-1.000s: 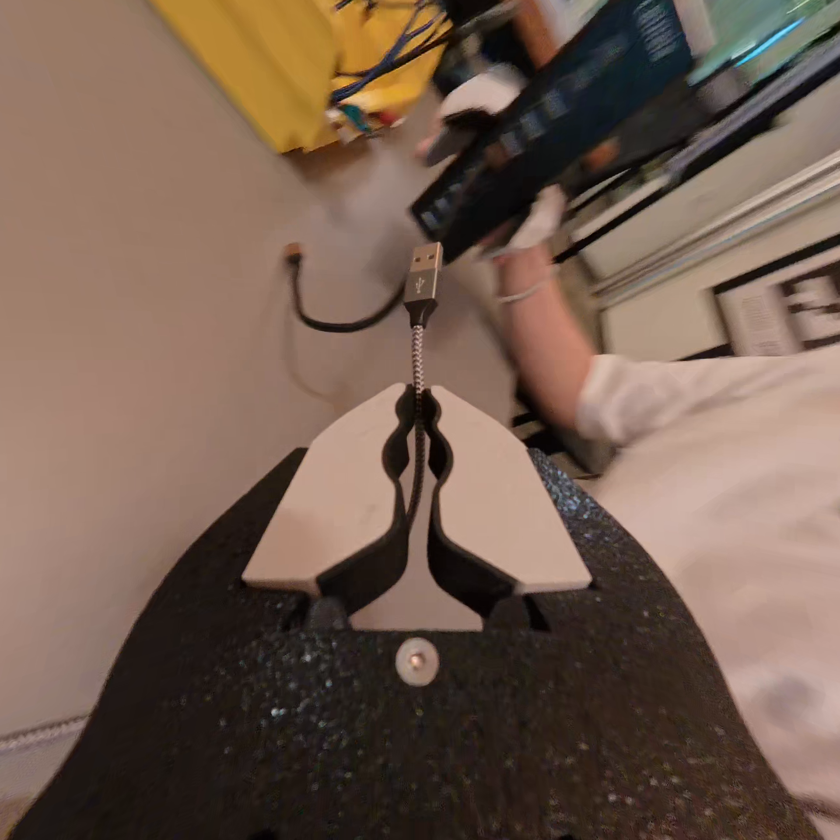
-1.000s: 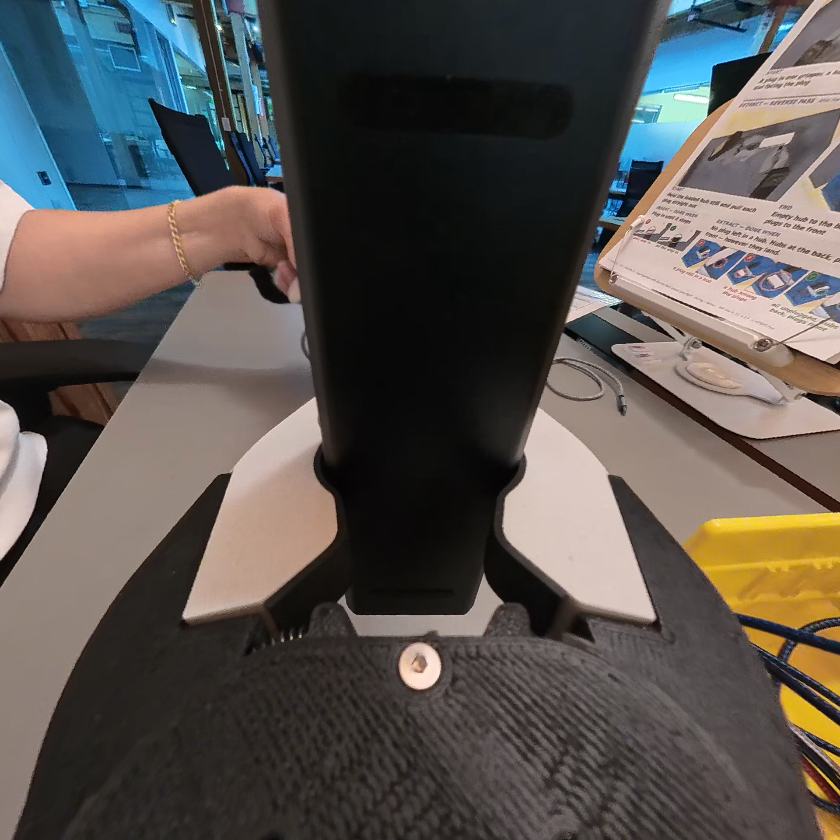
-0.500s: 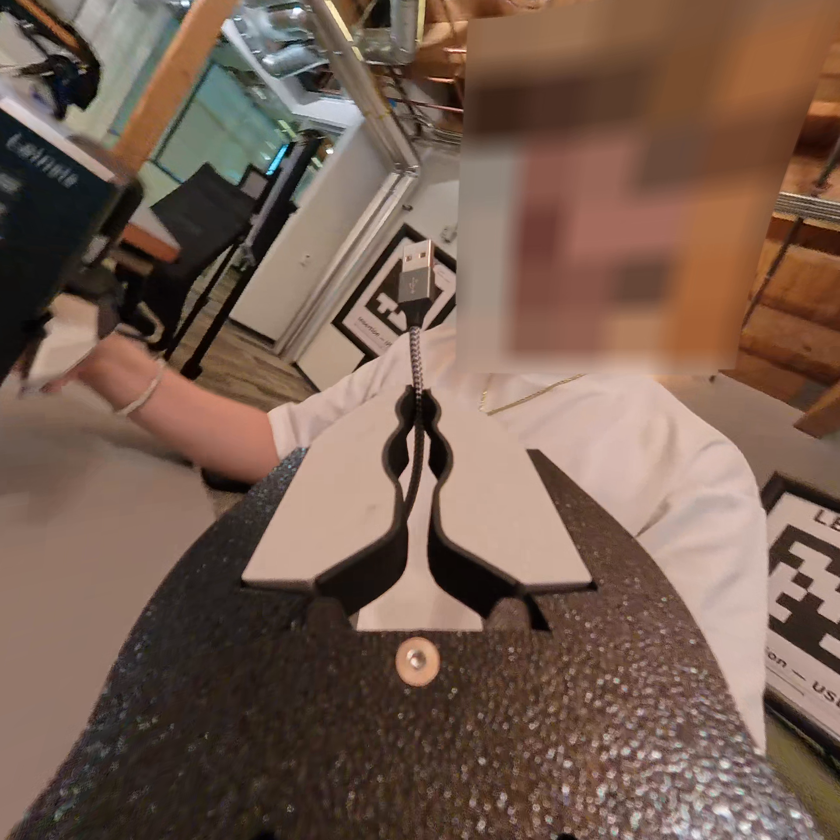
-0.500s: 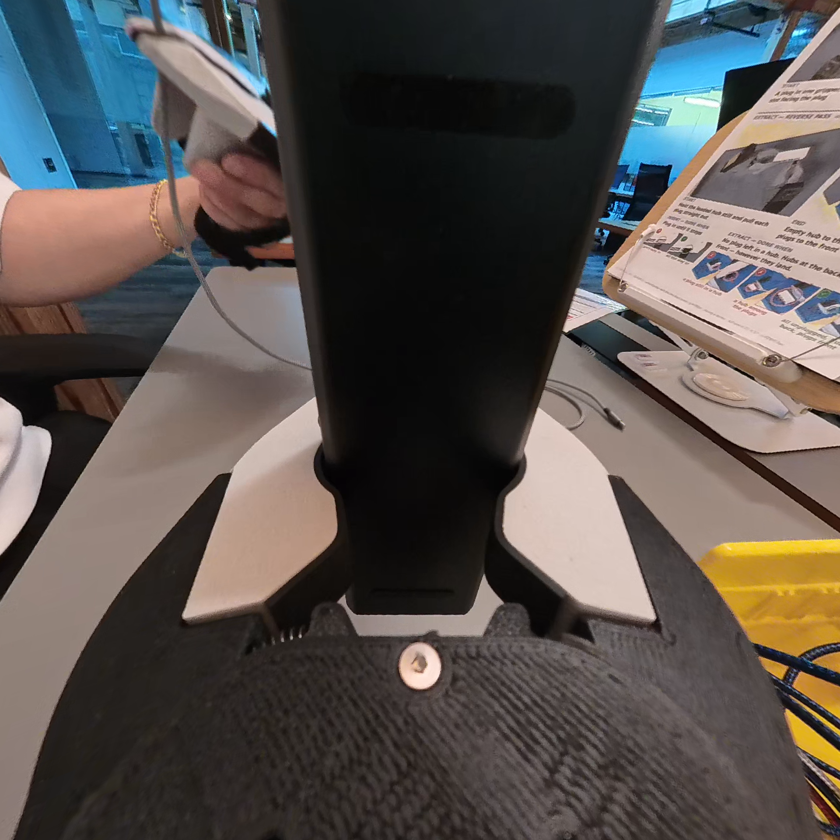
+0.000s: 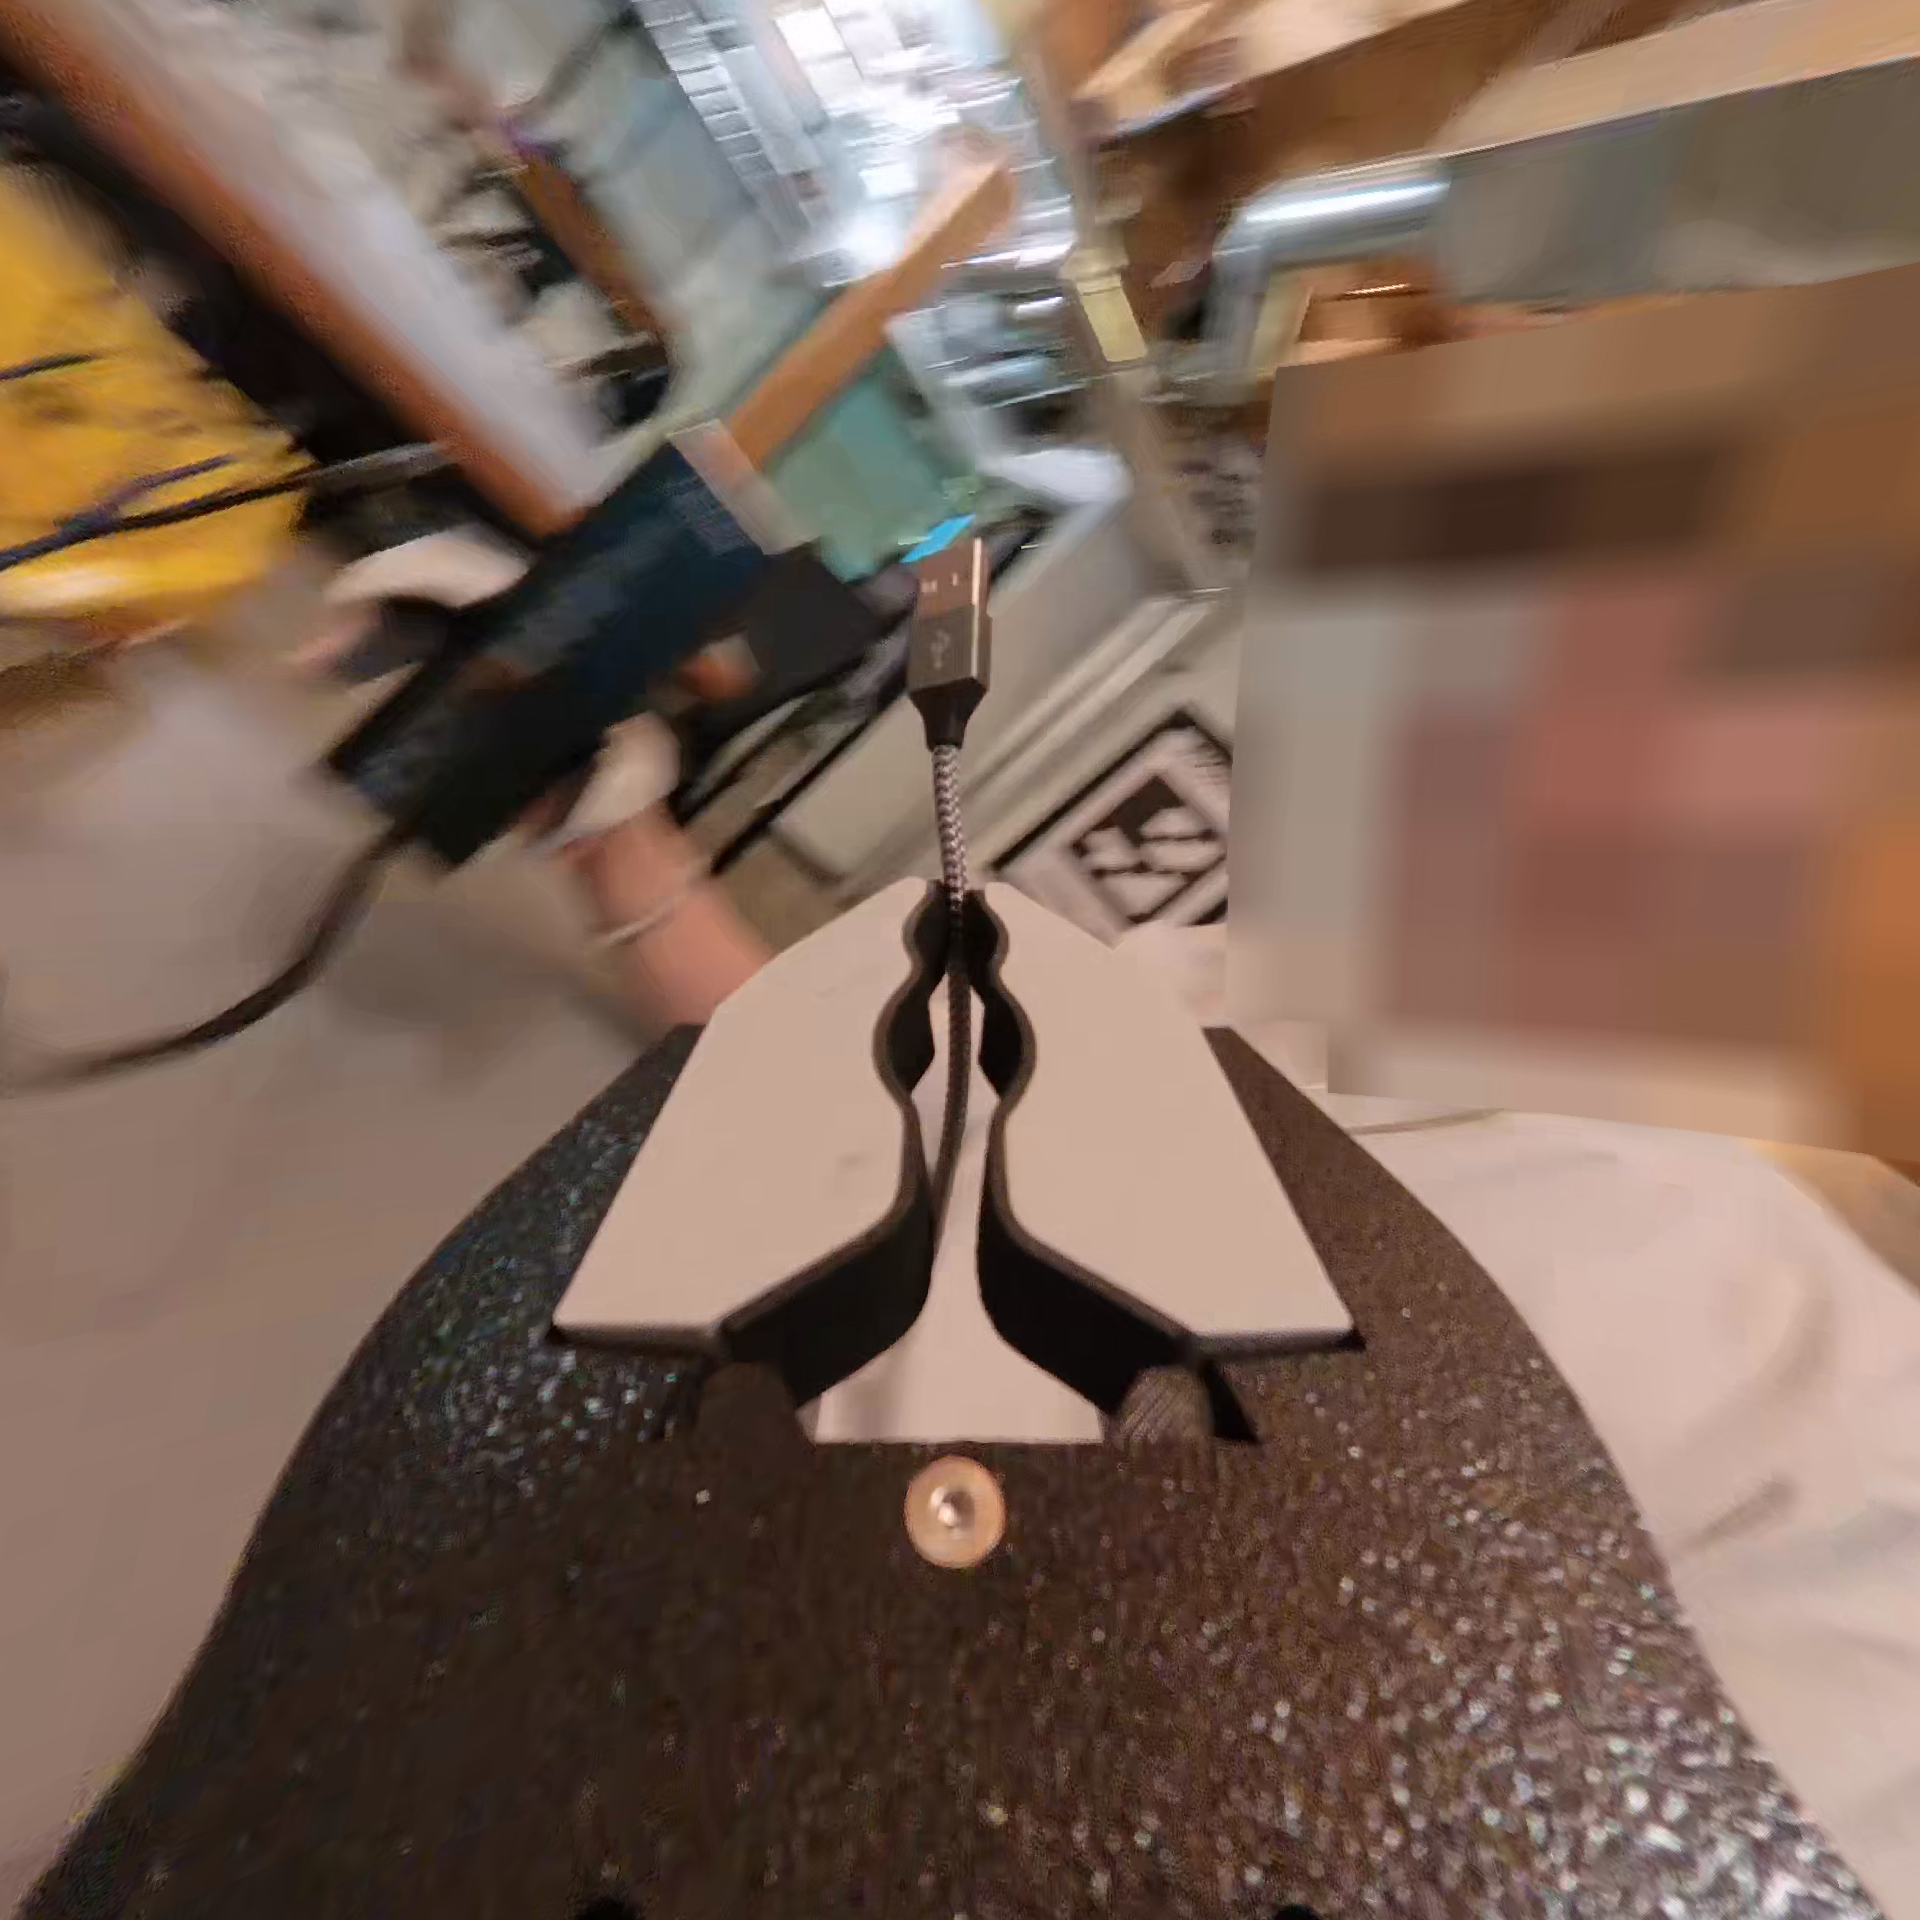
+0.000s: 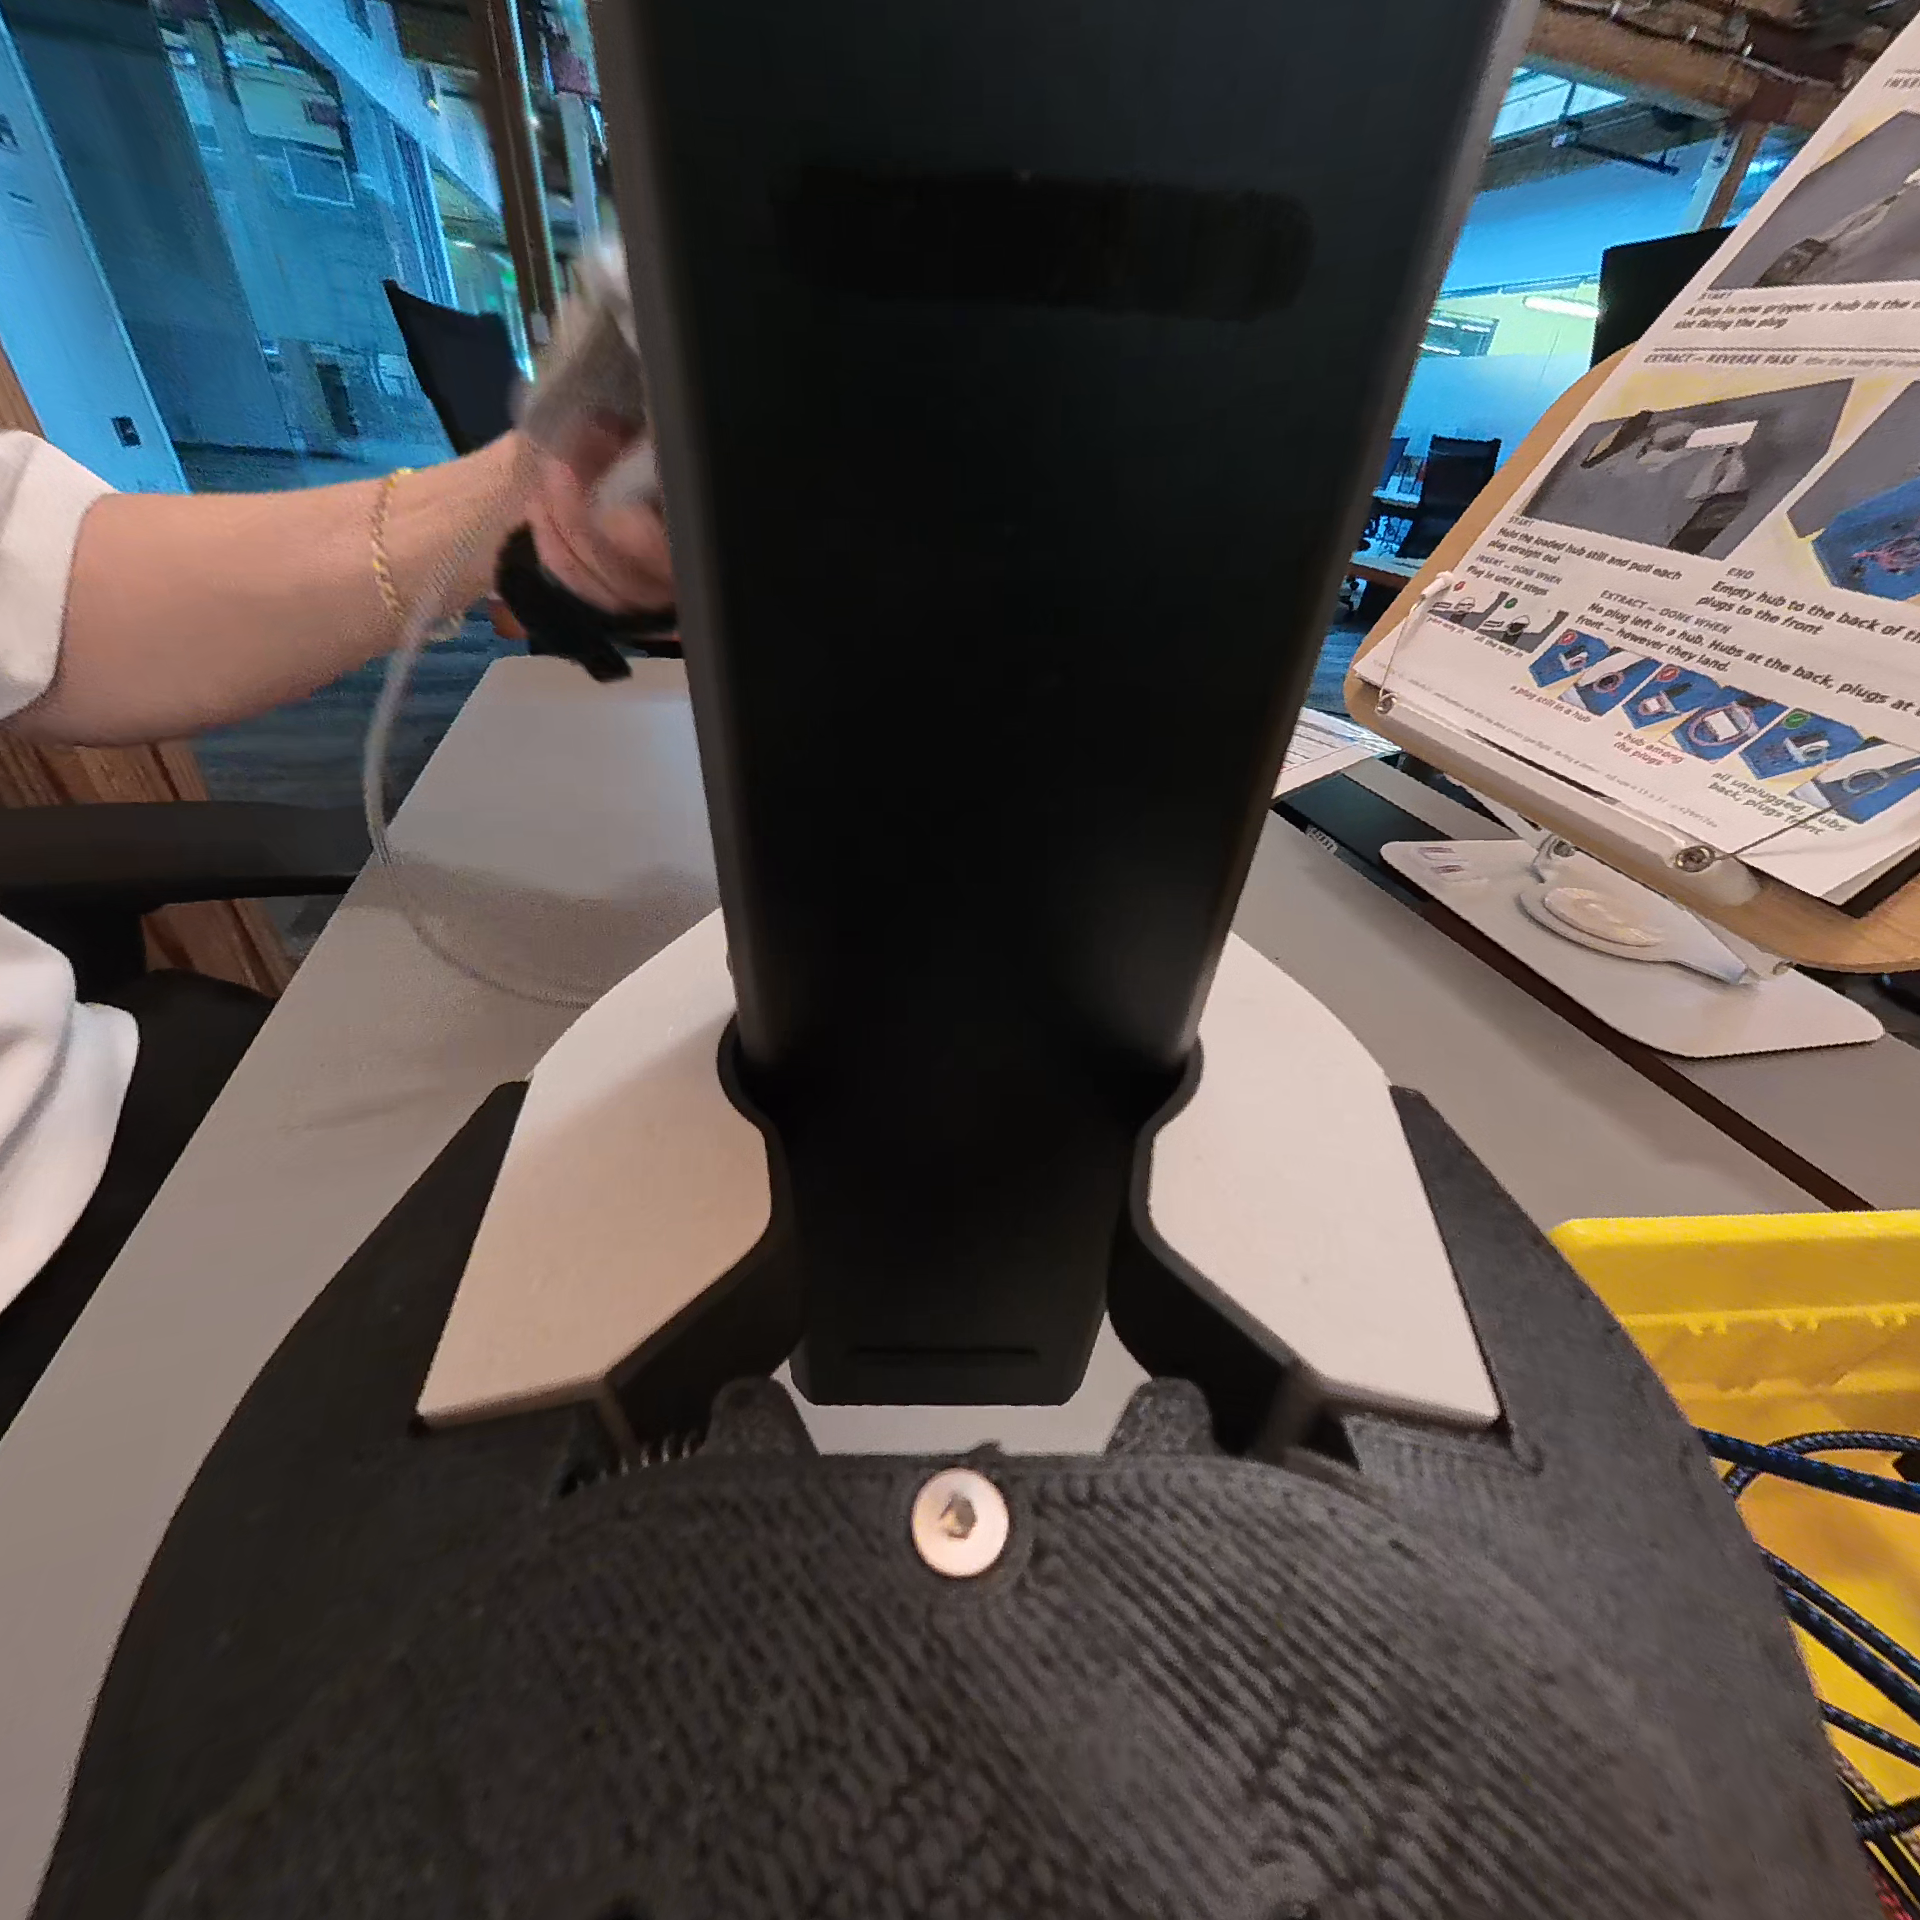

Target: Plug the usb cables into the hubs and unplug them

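Observation:
My left gripper (image 5: 954, 902) is shut on a grey braided usb cable (image 5: 948, 821); its silver plug (image 5: 951, 613) sticks out past the fingertips, held in the air. My right gripper (image 6: 961, 1049) is shut on a long black hub (image 6: 997, 623) that stands up and fills the middle of the right wrist view. In the blurred left wrist view the hub (image 5: 582, 665) shows at the left, held by the right gripper, apart from the plug. In the right wrist view the left gripper (image 6: 582, 416) shows blurred beside the hub, with the cable (image 6: 416, 769) trailing to the table.
A grey table (image 6: 520, 831) lies below. A yellow bin (image 6: 1766, 1351) with blue cables sits at the right. An instruction sheet on a wooden stand (image 6: 1662, 707) stands at the back right. A person's arm (image 6: 260, 603) and white sleeve are at the left. Left tips to right tips: about 20 centimetres.
The left gripper has swung round with the cable, so the hub is back at the left of its view. It has dropped lower beside the hub. The right gripper has barely moved.

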